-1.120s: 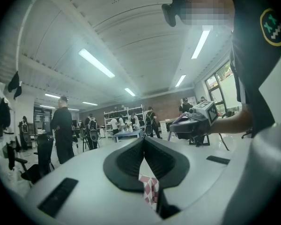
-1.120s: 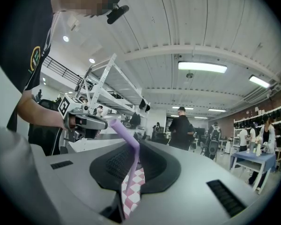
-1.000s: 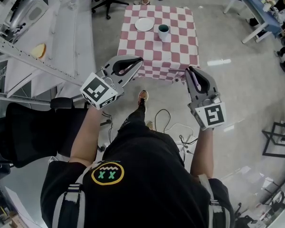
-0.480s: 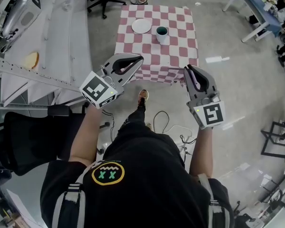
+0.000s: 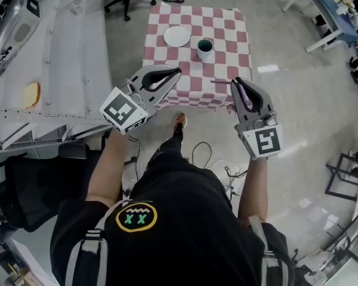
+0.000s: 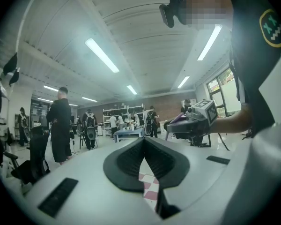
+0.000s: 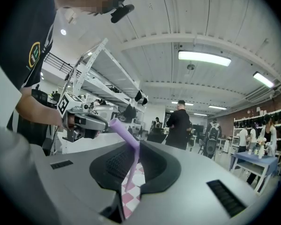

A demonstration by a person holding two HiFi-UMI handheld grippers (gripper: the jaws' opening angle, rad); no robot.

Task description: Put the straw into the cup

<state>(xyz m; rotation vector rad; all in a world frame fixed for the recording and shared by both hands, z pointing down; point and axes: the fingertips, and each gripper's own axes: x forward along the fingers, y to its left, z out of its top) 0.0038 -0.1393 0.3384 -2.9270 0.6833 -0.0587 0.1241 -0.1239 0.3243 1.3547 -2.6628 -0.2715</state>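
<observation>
gripping a straw point(image 7: 123, 131) in your right claw point(image 5: 237, 83), left claw point(image 5: 176, 71) closed and empty, cup point(image 5: 205, 48) well ahead on the bench point(image 5: 228, 36).

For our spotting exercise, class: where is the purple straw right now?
The purple straw is clamped in the right tool, at the head view's right, by the near edge of the checked table and apart from the cup.

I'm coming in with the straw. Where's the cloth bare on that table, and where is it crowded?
Bare cloth: the right side of the table, right of the cup, and the near strip along the front edge. Crowded: the far middle, where the plate and cup sit close together. The right gripper, shut on the straw, is nearest the bare right side.
</observation>
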